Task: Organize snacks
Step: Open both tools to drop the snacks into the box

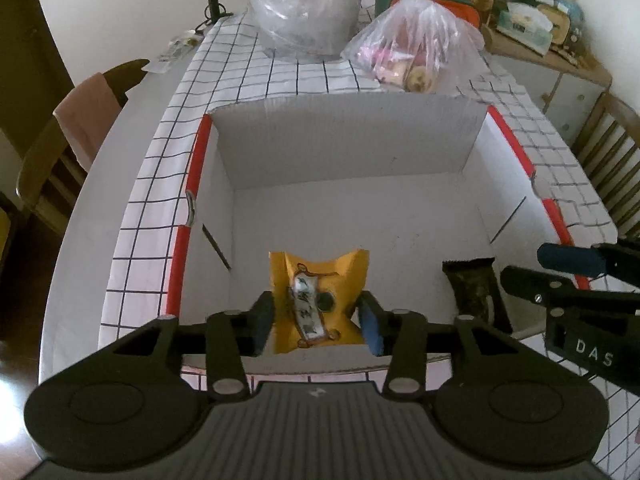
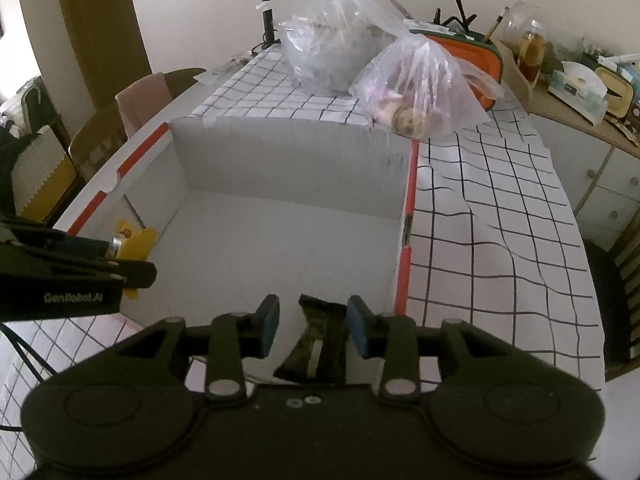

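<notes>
Left wrist view, left gripper [image 1: 316, 320] sitting spread around crinkly yellow packet [image 1: 320, 300], long axis 12-to-6, right gripper [image 2: 313, 326] spread around dark foil bar [image 2: 318, 344] in white corrugated box [image 1: 348, 144].

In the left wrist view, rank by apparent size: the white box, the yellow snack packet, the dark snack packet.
1. white box, by far the largest.
2. yellow snack packet.
3. dark snack packet, which looks narrower; the right gripper crowds its edge, so its rank below the yellow one is unsure.
</notes>
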{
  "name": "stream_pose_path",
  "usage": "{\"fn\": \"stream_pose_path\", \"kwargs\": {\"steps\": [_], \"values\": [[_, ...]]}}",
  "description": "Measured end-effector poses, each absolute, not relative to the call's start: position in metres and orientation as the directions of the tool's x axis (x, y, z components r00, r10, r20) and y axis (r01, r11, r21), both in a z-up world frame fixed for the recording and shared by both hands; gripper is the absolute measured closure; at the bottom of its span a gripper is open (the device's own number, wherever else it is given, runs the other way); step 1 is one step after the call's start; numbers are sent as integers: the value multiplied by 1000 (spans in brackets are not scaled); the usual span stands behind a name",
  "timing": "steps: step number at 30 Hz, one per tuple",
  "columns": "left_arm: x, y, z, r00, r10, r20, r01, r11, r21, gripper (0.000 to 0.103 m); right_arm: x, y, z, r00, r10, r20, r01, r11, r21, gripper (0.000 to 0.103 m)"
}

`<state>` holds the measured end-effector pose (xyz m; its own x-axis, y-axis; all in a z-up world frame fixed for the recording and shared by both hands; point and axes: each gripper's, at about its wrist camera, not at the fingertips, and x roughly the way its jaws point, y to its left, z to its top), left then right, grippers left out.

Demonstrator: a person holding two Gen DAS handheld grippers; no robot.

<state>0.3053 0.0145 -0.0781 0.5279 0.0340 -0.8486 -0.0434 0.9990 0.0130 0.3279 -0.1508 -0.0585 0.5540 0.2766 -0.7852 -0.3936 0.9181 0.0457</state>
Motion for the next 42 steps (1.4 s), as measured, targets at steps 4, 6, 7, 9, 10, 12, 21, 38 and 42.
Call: {"fn": "stream_pose_path", "kwargs": {"steps": [4, 6, 7, 9, 10, 12, 21, 38, 42], "values": [[302, 16, -73, 538, 30, -842, -53, 999, 1, 46, 323, -153, -55, 550, 285, -785, -386, 920, 64, 63], [300, 15, -70, 540, 25, -841, -56, 998, -6, 46, 321, -153, -51, 557, 279, -782, -384, 922, 55, 62], [298, 15, -68, 546, 20, -838, -55, 998, -12, 45, 318, -154, -48, 560, 283, -779, -383, 922, 59, 61], [293, 14, -63, 557, 20, -830, -51, 999, -10, 42, 314, -157, -43, 564, 284, -775, -380, 923, 62, 60], [291, 13, -61, 562, 19, -827, -50, 999, -11, 40, 312, -158, -40, 568, 285, -772, -378, 924, 63, 59], [286, 11, -55, 569, 9, -822, -41, 999, -17, 40, 307, -160, -34, 573, 289, -767, -380, 923, 64, 56], [261, 6, -26, 616, -10, -788, -19, 999, -28, 39, 281, -165, -5, 611, 300, -733, -372, 926, 69, 31], [197, 19, 10, 687, -34, -726, -21, 998, -66, 28, 222, -170, 32, 638, 331, -695, -363, 926, 107, 12], [180, 26, 13, 698, -43, -714, -26, 996, -85, 24, 208, -171, 35, 650, 327, -686, -358, 928, 103, 3]]}}
